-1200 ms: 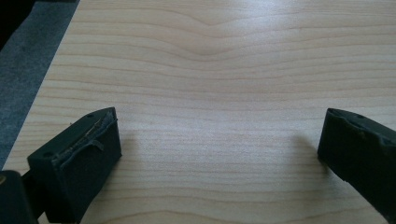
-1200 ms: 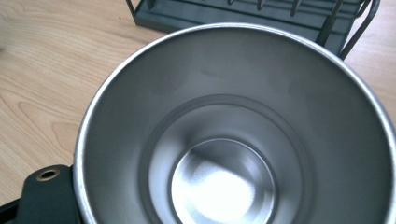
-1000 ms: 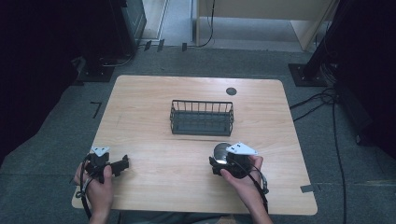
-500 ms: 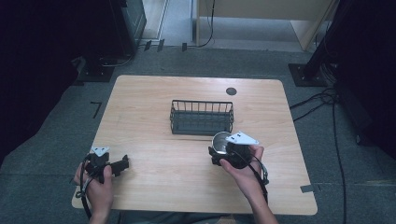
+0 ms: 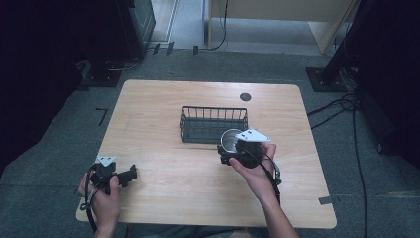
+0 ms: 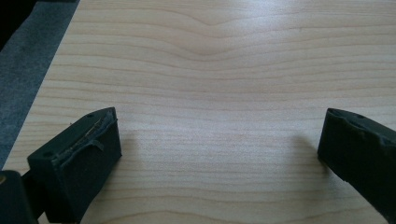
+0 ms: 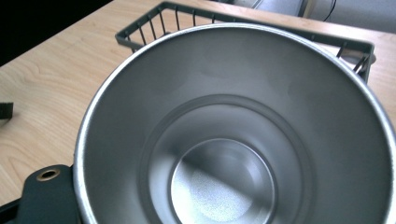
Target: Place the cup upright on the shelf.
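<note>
A shiny metal cup point(image 5: 229, 140) hangs just in front of the black wire basket point(image 5: 214, 124), its mouth turned toward the right gripper's camera. My right gripper point(image 5: 229, 148) is shut on the cup's rim. In the right gripper view the cup's inside point(image 7: 233, 140) takes up most of the picture, with one black jaw at the lower left and the basket point(image 7: 140, 28) behind it. My left gripper point(image 5: 130, 173) rests low over the table's near left corner. It stands open point(image 6: 219, 140) with only bare wood between its fingers.
The light wooden table point(image 5: 163, 114) has a dark round grommet point(image 5: 244, 97) behind the basket. Grey carpet surrounds the table; cables and a stand foot point(image 5: 327, 79) lie at the right. Bare wood stretches left of the basket.
My right gripper has risen with the cup and moved away from the person, closer to the basket's front. The left gripper has stayed put.
</note>
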`<state>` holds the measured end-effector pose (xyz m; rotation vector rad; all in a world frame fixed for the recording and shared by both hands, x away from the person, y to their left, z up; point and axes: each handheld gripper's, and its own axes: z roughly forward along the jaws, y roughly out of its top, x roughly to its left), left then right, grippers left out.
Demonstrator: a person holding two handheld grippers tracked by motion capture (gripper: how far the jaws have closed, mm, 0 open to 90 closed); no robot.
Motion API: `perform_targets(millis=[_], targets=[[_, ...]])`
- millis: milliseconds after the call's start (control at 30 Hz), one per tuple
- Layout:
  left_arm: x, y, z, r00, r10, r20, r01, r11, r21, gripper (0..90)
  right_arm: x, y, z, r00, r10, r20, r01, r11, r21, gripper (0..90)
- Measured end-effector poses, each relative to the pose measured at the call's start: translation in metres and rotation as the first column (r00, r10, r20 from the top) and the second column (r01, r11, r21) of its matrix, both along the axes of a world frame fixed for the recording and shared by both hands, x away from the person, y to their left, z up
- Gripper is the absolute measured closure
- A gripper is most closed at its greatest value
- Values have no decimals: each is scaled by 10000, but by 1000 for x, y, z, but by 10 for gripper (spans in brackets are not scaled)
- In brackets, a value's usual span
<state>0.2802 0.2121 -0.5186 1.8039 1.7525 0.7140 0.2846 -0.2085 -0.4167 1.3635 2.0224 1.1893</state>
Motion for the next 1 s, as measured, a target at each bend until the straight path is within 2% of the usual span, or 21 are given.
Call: perform_targets(millis=[467,1000], targets=[[0,0,0,10000,8,3,-8,10000,-8,0,24,3,24,9990,-165,409,160,9998,116,167],[0,0,0,10000,24,30,-24,10000,-29,0,51,7,28,9947,-232,998,220,9997,129,168]])
